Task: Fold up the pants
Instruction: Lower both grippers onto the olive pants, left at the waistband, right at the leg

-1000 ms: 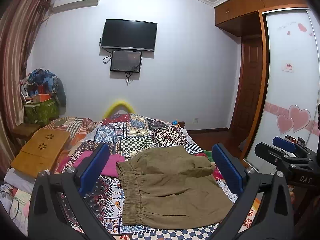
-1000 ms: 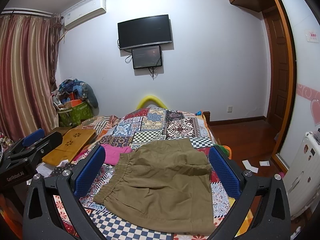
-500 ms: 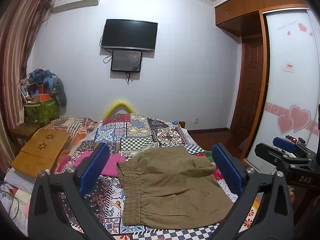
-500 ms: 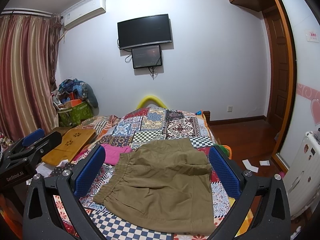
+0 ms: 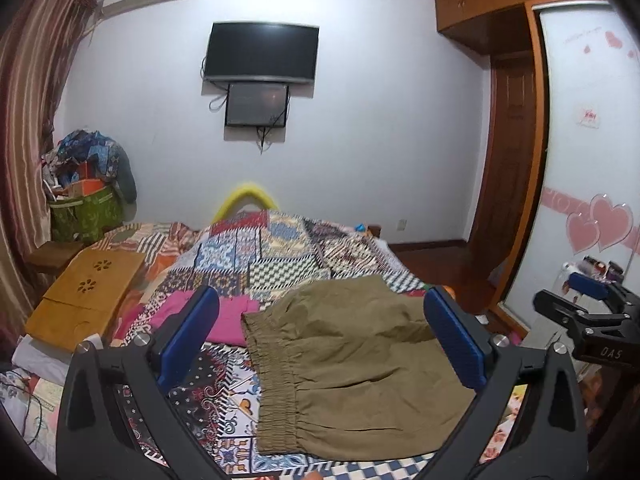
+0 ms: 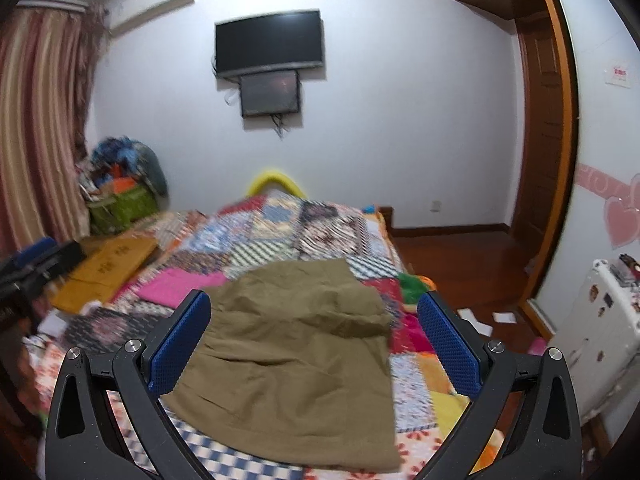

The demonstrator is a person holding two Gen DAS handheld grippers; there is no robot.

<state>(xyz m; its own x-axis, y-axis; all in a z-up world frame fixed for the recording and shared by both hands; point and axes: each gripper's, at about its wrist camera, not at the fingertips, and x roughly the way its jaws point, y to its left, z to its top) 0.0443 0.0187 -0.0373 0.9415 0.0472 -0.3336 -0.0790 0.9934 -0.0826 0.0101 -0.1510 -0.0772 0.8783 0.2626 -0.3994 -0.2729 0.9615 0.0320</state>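
Olive-brown pants (image 5: 352, 364) lie folded on the patchwork bedspread (image 5: 272, 256), elastic waistband to the left. They also show in the right wrist view (image 6: 296, 364), blurred. My left gripper (image 5: 320, 344) is open and empty, held above the near edge of the pants. My right gripper (image 6: 316, 348) is open and empty, also above the pants. The right gripper (image 5: 588, 320) shows at the right edge of the left wrist view. The left gripper (image 6: 36, 268) shows at the left edge of the right wrist view.
A pink garment (image 5: 224, 320) lies left of the pants. A wooden lap tray (image 5: 84, 296) sits on the bed's left side. A green basket of clothes (image 5: 86, 212) stands by the curtain. A white appliance (image 6: 596, 332) stands right of the bed.
The right gripper has swung to the right and tilted, blurring its view; the pants now sit further left in it. The left gripper has barely moved. The pants have not moved.
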